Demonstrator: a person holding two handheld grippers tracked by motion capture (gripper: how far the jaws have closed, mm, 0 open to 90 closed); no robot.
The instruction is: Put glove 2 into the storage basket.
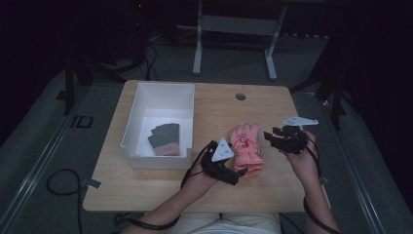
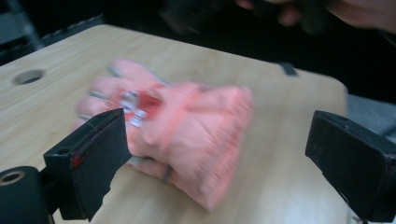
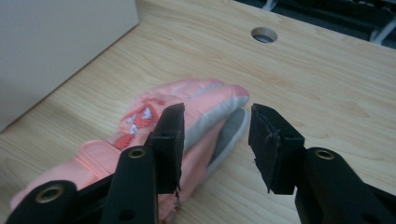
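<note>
High view: pink glove (image 1: 247, 148) lies flat on the bench (image 1: 160, 187), just beside the white bin (image 1: 141, 105) on its open-bench side, fingers pointing toward the cable hole (image 1: 240, 96). I use the glove as landmark.

Left tongs (image 1: 238, 176) sit at the glove's cuff end, on the side nearest me. Left gripper view: jaws spread wide, one jaw just at the glove's finger side, the other well clear past the cuff; nothing gripped. Glove (image 2: 177, 126) is blurred there, so I can't tell if the near jaw touches it.

Right tongs (image 1: 271, 138) are beside the glove's fingers, on the side away from the bin. Right gripper view: jaws partly open, empty, one jaw in front of the glove (image 3: 187, 116) fingers, the other over bare wood; contact not clear. White and red patch shows on the glove's back.

Inside the bin: a dark grey glove (image 1: 164, 138) with a pinkish cuff, well apart from the pink one.
</note>
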